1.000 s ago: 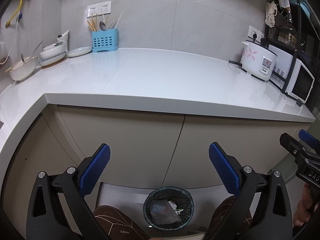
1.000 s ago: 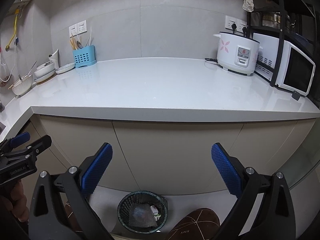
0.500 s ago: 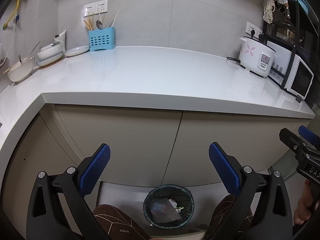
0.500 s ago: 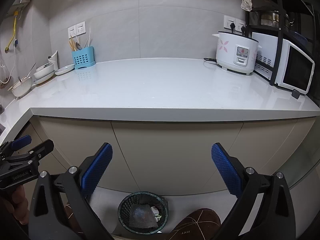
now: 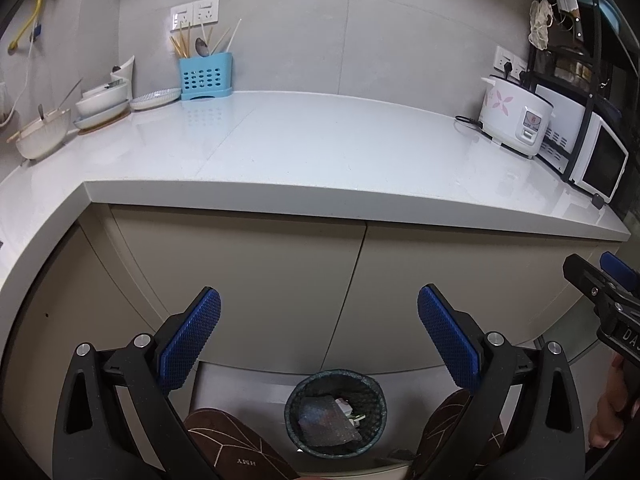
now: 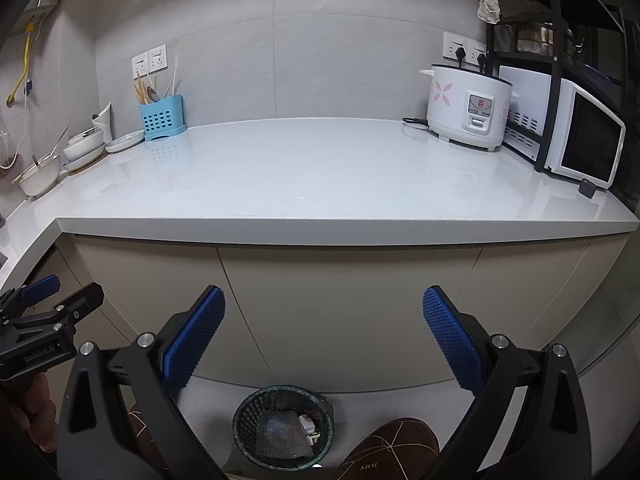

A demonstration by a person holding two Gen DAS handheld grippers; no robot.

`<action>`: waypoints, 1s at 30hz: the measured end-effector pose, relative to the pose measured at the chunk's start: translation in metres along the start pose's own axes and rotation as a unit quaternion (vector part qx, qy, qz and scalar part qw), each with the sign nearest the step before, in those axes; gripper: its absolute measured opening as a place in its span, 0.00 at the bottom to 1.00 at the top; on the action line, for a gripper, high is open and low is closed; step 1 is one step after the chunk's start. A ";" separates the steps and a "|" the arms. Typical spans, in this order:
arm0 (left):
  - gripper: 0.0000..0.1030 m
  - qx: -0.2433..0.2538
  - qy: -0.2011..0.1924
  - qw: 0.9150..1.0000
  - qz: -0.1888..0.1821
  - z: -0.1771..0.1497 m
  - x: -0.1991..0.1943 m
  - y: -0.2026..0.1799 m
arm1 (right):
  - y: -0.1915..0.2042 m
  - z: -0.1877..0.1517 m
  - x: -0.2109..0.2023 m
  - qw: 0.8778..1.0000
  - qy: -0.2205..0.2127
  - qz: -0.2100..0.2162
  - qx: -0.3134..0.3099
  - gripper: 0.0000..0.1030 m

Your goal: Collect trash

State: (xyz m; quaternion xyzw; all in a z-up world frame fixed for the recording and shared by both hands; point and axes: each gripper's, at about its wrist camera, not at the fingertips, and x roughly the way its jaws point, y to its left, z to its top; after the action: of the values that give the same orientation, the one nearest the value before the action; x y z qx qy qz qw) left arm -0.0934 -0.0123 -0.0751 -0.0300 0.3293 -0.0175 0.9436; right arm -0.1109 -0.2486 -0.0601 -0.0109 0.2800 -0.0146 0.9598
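Observation:
A dark mesh waste bin [image 5: 335,412] [image 6: 283,426] stands on the floor in front of the cabinets, below both grippers. Inside it lie a grey bubble-wrap sheet [image 5: 326,424] [image 6: 278,436] and small white scraps. My left gripper [image 5: 318,340] is open with nothing between its blue pads, held above the bin. My right gripper [image 6: 324,338] is open and empty too, at about the same height. Each gripper shows at the edge of the other's view, held by a hand [image 5: 610,416] [image 6: 34,412].
A pale countertop [image 5: 320,148] runs across, with beige cabinet doors [image 6: 352,308] under it. A blue utensil holder [image 5: 206,76], bowls and plates [image 5: 100,100] sit at the back left. A rice cooker [image 6: 468,106] and microwave [image 6: 580,136] stand at the right. Brown slippers [image 5: 236,448] [image 6: 394,450] flank the bin.
Both cameras have drifted slightly so the countertop sits a little lower in view. The grippers stay open and the bin's contents are unchanged.

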 end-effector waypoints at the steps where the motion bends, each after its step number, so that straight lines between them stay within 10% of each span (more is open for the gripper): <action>1: 0.94 0.001 0.000 1.000 0.000 0.000 0.000 -0.001 | -0.001 0.000 0.001 1.000 0.000 0.000 0.001 0.92; 30: 0.94 0.011 -0.008 1.000 -0.004 0.003 -0.005 -0.010 | -0.002 -0.001 0.001 1.000 -0.001 0.000 0.004 0.92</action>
State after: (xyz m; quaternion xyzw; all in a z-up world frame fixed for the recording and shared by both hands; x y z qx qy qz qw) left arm -0.0955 -0.0216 -0.0691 -0.0212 0.3218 -0.0244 0.9462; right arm -0.1112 -0.2510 -0.0613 -0.0066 0.2790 -0.0154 0.9601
